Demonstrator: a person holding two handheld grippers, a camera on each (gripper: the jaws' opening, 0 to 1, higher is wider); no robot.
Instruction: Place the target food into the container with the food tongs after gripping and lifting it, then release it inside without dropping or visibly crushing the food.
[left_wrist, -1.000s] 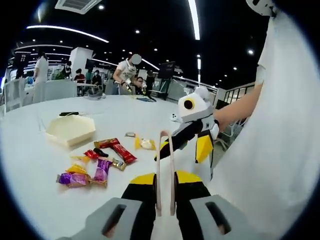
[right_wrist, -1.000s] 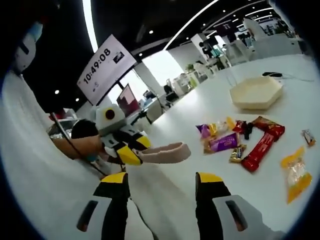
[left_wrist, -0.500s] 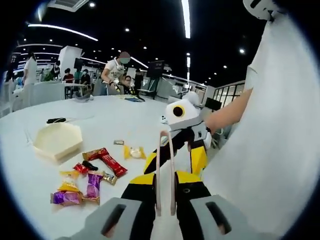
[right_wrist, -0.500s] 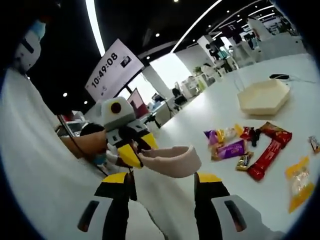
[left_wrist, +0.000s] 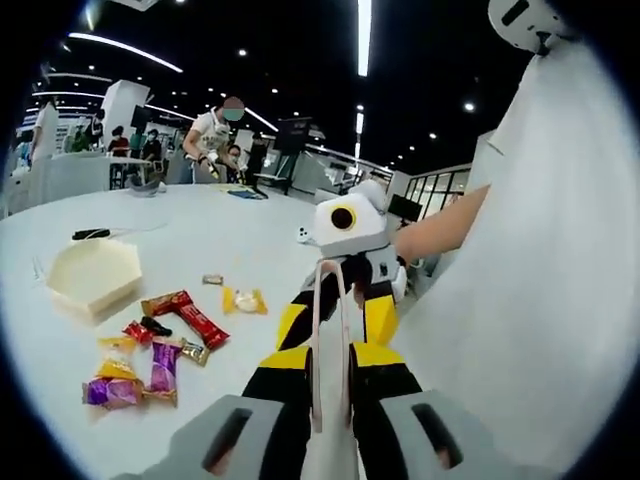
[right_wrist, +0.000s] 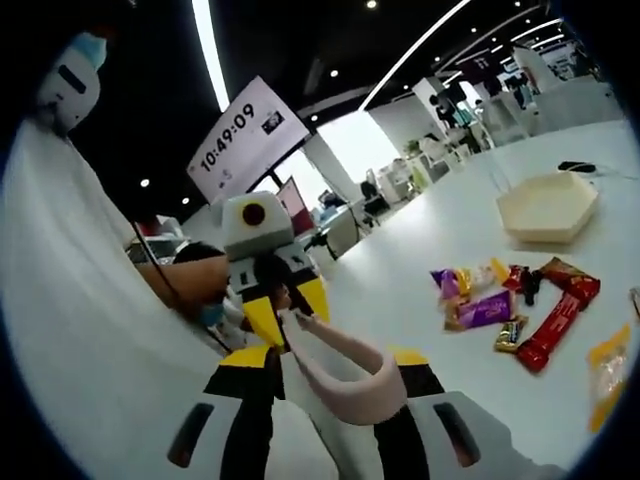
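Note:
Beige food tongs (left_wrist: 316, 340) stand pinched between the jaws of my left gripper (left_wrist: 330, 356), which is shut on their two arms. My right gripper (left_wrist: 338, 320) faces it, one yellow jaw on each side of the tongs' far end. In the right gripper view the looped end of the tongs (right_wrist: 350, 385) lies between the jaws of my right gripper (right_wrist: 330, 360), which stand apart, while the left gripper (right_wrist: 288, 308) holds the other end. Wrapped candies (left_wrist: 160, 365) (right_wrist: 485, 310) lie on the white table. A beige hexagonal container (left_wrist: 90, 280) (right_wrist: 548, 205) sits beyond them.
Red bars (left_wrist: 190, 318) (right_wrist: 555, 335) and a yellow packet (left_wrist: 245, 300) (right_wrist: 610, 375) lie among the sweets. A black object (left_wrist: 90, 234) rests behind the container. The person's white sleeve (left_wrist: 520, 300) is close at the right. People (left_wrist: 215, 130) stand at far tables.
The two grippers have come closer together. The tongs' looped end, earlier ahead of the right gripper's jaws, now lies between them. Both views have shifted with the hands.

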